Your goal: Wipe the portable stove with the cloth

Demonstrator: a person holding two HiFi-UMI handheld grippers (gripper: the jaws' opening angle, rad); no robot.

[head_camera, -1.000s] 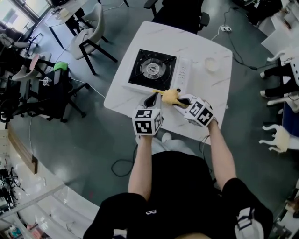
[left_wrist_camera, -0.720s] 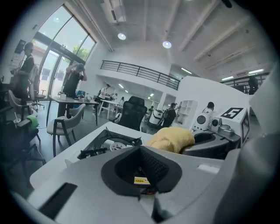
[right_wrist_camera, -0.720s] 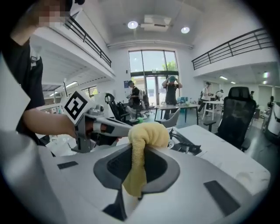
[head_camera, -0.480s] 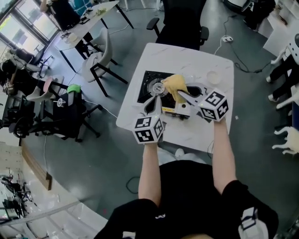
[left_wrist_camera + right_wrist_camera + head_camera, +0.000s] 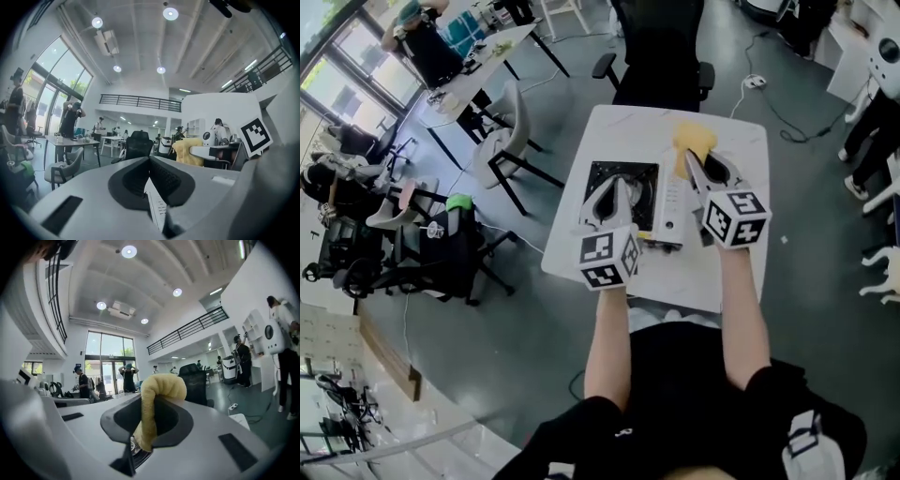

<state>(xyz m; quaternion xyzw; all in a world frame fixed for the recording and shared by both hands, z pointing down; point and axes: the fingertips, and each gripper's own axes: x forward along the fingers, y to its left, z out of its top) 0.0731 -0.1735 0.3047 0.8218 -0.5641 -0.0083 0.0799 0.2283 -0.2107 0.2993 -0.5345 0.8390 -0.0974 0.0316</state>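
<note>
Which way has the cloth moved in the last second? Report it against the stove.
Yes: cloth went from the stove's near edge to its far right corner.

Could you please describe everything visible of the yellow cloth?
The soft, fuzzy yellow cloth is bunched into a thick fold, pinched between the closed jaws of the right gripper, its rounded top bulging above them. In the head view it sits over the far side of the white table, beyond the portable stove; contact with the tabletop cannot be judged.

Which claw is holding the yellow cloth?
The right claw: it is pinched shut on the yellow cloth. The left claw is shut too, but has nothing in it.
</note>
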